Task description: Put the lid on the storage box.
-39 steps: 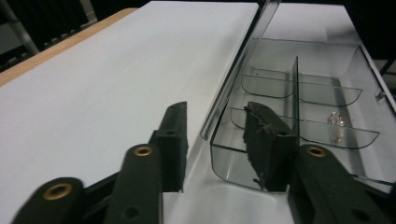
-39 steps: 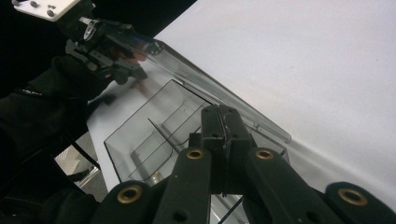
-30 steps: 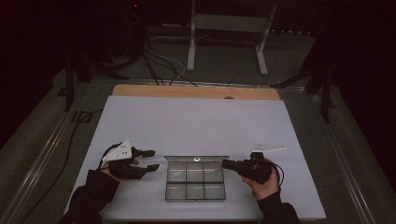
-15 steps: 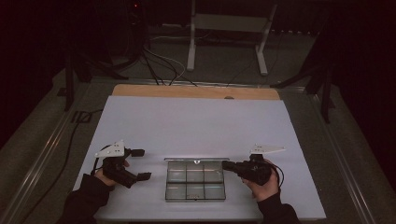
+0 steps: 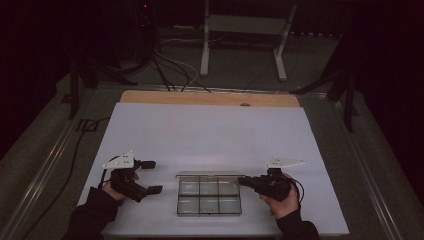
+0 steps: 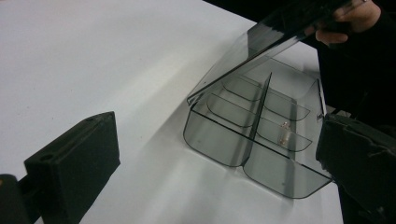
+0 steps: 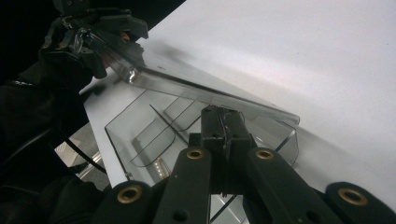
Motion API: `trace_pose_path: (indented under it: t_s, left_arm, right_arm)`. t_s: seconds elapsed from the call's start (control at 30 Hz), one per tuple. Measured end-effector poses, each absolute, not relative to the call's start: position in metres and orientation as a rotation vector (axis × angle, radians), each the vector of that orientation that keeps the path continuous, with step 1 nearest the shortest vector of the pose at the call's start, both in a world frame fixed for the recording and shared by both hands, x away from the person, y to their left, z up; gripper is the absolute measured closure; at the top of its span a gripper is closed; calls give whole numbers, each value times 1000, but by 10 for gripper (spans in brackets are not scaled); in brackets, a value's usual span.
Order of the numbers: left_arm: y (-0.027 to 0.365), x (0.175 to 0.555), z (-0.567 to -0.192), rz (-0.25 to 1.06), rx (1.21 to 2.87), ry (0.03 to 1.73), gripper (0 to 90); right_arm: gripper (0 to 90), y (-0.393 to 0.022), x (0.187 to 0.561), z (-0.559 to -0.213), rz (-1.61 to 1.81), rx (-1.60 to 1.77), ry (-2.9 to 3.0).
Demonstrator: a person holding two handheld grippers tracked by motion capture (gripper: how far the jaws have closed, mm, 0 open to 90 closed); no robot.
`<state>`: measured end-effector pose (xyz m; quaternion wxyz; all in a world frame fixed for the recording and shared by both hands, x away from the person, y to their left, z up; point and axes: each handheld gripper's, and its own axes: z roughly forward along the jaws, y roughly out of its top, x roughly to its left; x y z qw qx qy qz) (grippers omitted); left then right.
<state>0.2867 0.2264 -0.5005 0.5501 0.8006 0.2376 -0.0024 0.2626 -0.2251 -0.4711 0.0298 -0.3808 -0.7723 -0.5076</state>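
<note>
Clear plastic compartment box [image 5: 209, 194], lid raised — left gripper [image 5: 151, 176] gaping, right gripper [image 5: 243, 180] clenched.

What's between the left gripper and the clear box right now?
Only bare white table up to the clear box, seen in the high view. The left gripper's jaws have just been opening, with nothing between them.
</note>
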Motion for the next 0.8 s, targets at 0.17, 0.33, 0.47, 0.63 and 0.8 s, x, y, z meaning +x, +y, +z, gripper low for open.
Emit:
trace_pose_path:
  t_s: [0.17, 0.33, 0.47, 0.63, 0.8]
  left_arm:
    - [227, 286, -500, -5, 1884, 561, 14]
    - [228, 286, -500, 2, 1883, 561, 14]
    - [227, 286, -500, -1, 1885, 556, 14]
    - [227, 286, -500, -2, 1876, 554, 14]
    - [228, 286, -500, -1, 1880, 550, 14]
  right_arm:
    - [900, -225, 261, -473, -1556, -1175, -2382]
    - [900, -226, 258, -475, -1540, -1175, -2382]
    - [900, -226, 256, -477, -1522, -1180, -2391]
    - [900, -226, 255, -480, -1504, -1180, -2406]
    - [900, -227, 254, -482, -1489, -1185, -2420]
